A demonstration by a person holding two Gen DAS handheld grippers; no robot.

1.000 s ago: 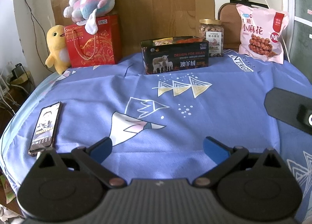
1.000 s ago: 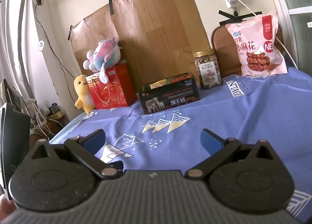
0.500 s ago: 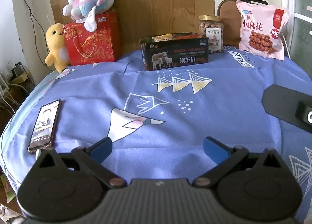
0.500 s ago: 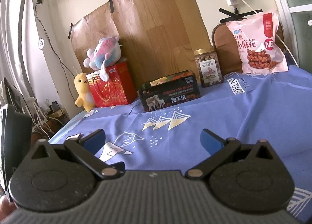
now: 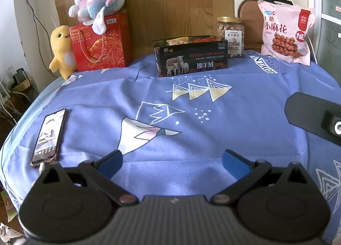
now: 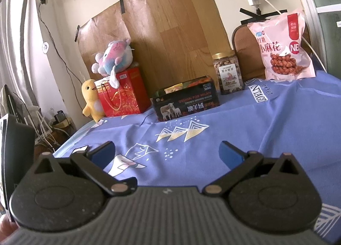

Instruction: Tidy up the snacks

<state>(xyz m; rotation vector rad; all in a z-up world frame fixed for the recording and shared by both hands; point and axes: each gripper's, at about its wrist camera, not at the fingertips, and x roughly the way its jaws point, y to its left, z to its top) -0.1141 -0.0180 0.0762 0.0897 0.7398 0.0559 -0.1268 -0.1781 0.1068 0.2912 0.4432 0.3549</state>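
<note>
A black box (image 5: 191, 59) with sheep on its front stands at the back of the table with snack packets inside it; it also shows in the right wrist view (image 6: 187, 102). A jar of nuts (image 5: 231, 37) (image 6: 228, 74) stands right of the box. A pink snack bag (image 5: 285, 33) (image 6: 283, 48) leans at the far right. My left gripper (image 5: 172, 159) is open and empty over the blue cloth (image 5: 234, 121), far from the box. My right gripper (image 6: 167, 152) is open and empty, also near the front.
A phone (image 5: 50, 136) lies at the left edge of the cloth. A red gift bag (image 5: 100, 44), a pastel plush (image 5: 98, 1) on it and a yellow duck plush (image 5: 60, 53) stand at the back left. The other gripper's body (image 5: 315, 117) shows at the right.
Both grippers have drawn back a little and tilted up, so the box, jar and bag sit slightly higher and farther. Both stay open.
</note>
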